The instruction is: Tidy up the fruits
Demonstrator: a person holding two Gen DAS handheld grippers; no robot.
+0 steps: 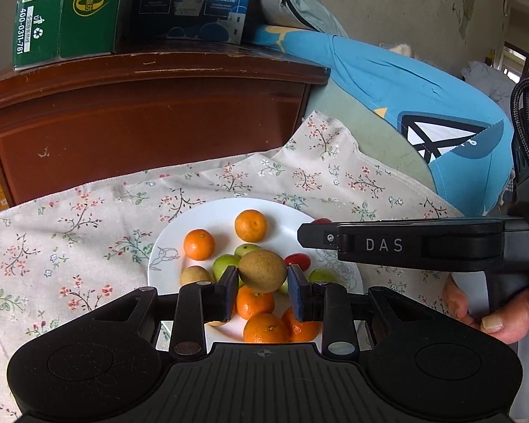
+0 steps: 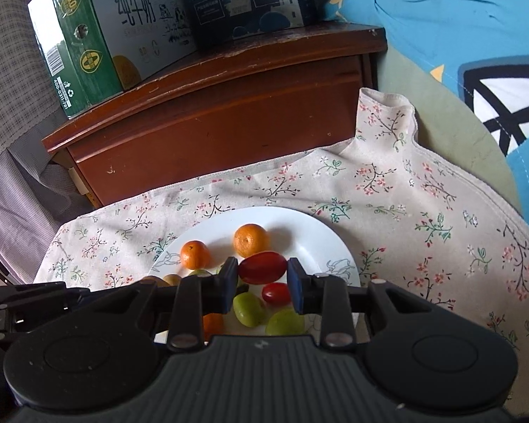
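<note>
A white plate [image 1: 215, 216] on a floral cloth holds several small oranges [image 1: 250, 225], green fruits [image 1: 225, 264], a red tomato [image 1: 298, 260] and a brown kiwi [image 1: 195, 276]. My left gripper [image 1: 262, 275] is shut on a brown kiwi [image 1: 262, 270] and holds it just above the plate. My right gripper [image 2: 262, 270] is shut on a red cherry tomato [image 2: 262, 267] above the same plate [image 2: 314, 236]. Oranges [image 2: 251, 240], green fruits [image 2: 248, 309] and another tomato [image 2: 275, 293] lie below it. The right gripper's body [image 1: 419, 245] shows in the left wrist view.
A dark wooden nightstand [image 1: 151, 120] stands behind the cloth [image 1: 70, 225], with a green milk carton [image 1: 63, 14] and a blue box [image 1: 194, 0] on top. A blue pillow [image 1: 423, 105] lies at the right. The cloth [image 2: 423, 218] extends right of the plate.
</note>
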